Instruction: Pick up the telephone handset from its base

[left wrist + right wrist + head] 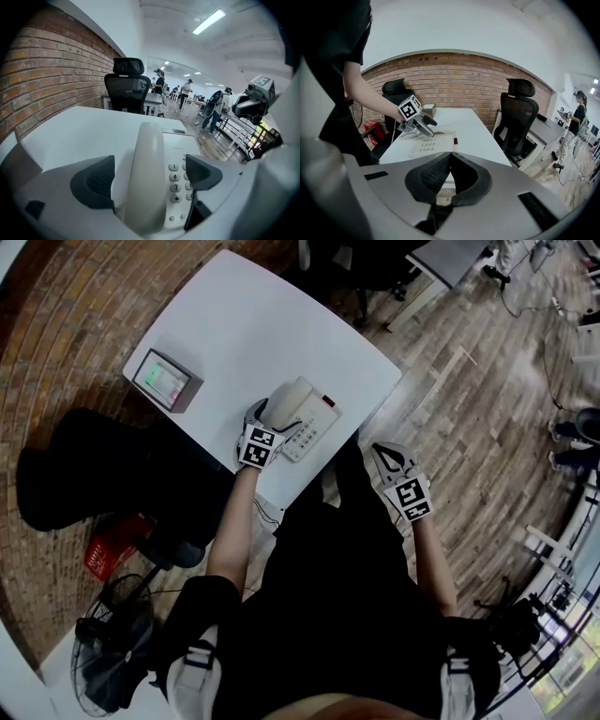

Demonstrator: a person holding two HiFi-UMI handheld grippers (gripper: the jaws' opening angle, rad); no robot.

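On white table [234, 324] beside brick wall [51, 75], straddles handset [146, 154], seated on base [180, 145], with left gripper [150, 168], jaws apart, holds right gripper [450, 161] pressed together and empty off the edge; seems poised to grasp, needing a squeeze, then a straight lift.
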